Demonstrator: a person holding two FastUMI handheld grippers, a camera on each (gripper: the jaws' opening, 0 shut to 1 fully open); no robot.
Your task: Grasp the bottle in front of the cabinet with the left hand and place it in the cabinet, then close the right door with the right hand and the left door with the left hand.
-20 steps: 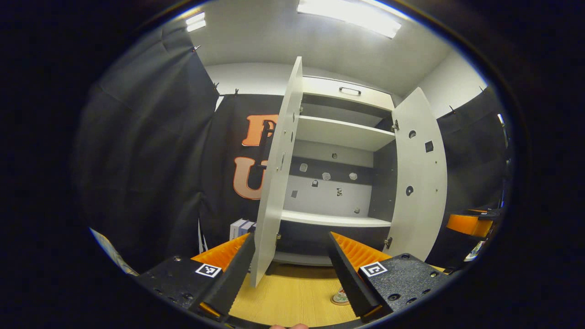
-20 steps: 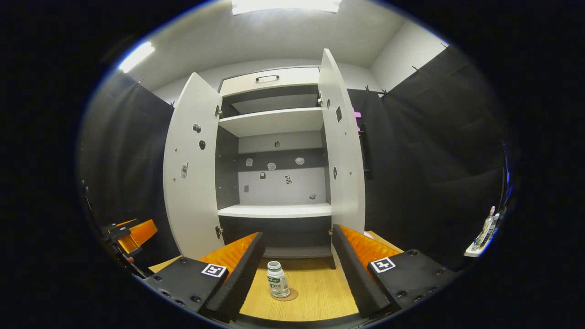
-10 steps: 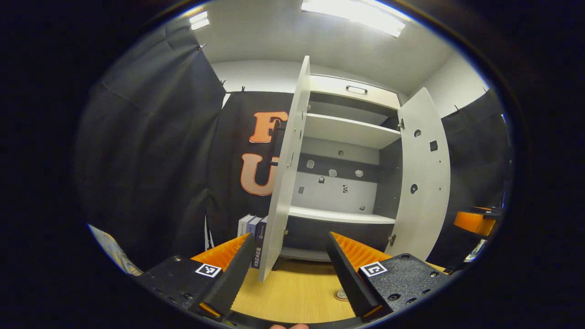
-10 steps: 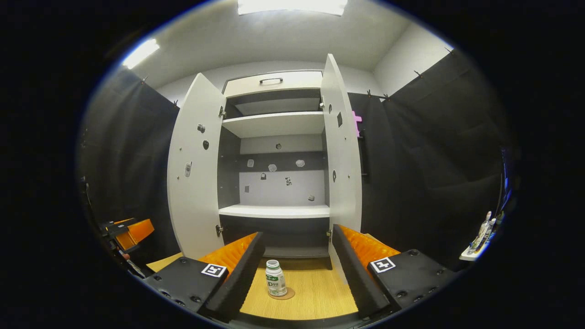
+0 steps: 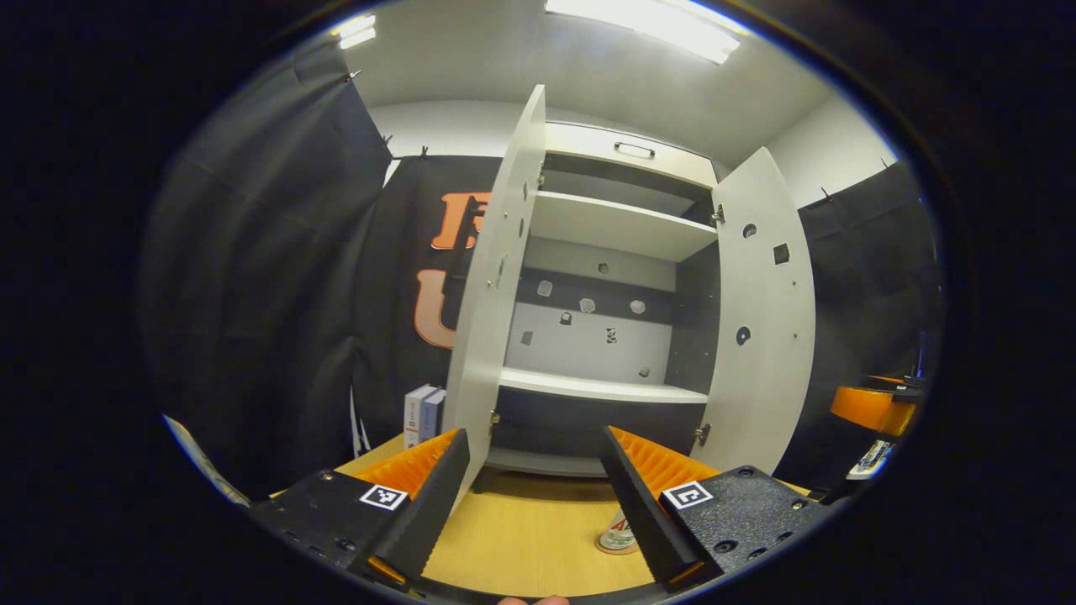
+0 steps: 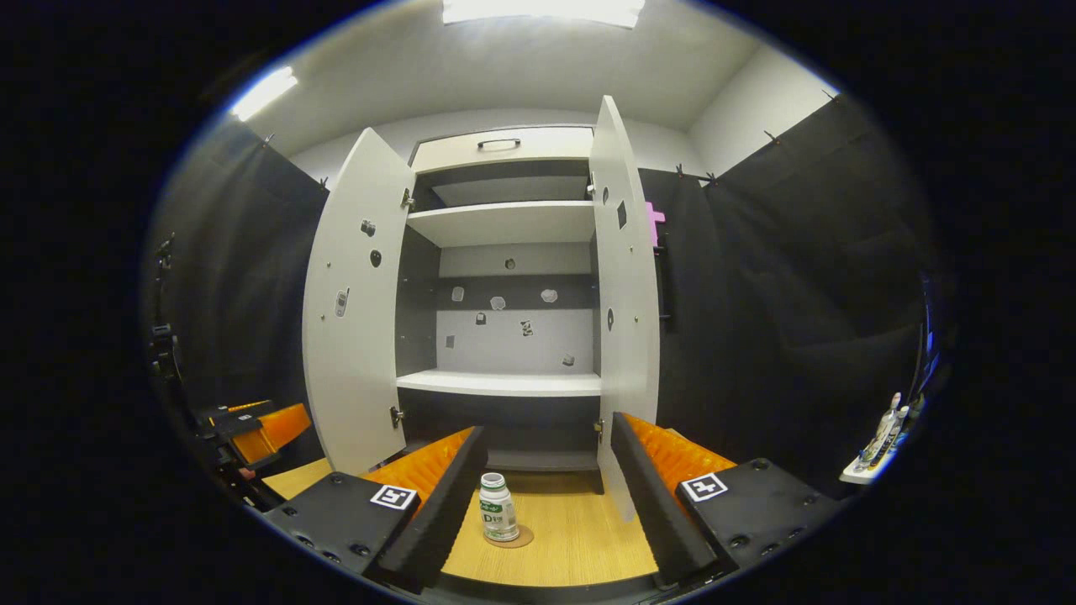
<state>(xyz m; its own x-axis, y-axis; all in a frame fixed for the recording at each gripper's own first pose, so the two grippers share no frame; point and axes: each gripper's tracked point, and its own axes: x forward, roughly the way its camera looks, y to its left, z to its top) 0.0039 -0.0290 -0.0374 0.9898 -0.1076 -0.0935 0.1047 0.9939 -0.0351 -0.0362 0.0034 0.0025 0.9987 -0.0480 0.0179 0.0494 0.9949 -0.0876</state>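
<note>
The cabinet [image 6: 504, 277] stands on the wooden table [image 6: 580, 538] with both doors swung wide; in the right gripper view the left door [image 6: 353, 311] and the right door [image 6: 622, 286] frame bare shelves. On the table in front of it, the bottle [image 6: 498, 507] stands upright on a round coaster [image 6: 514, 538]. The right gripper [image 6: 546, 496] hovers released, jaws wide, with the bottle showing between its fingers, just beside the left one and touching neither. In the left gripper view the left gripper [image 5: 534, 496] is likewise spread and empty, and the bottle [image 5: 620, 531] peeks out low beside its right finger, mostly hidden by it. Compared with half a second ago, more of the bottle shows in the left gripper view, and the cabinet has slid leftward there; in the right gripper view the bottle sits slightly further left.
</note>
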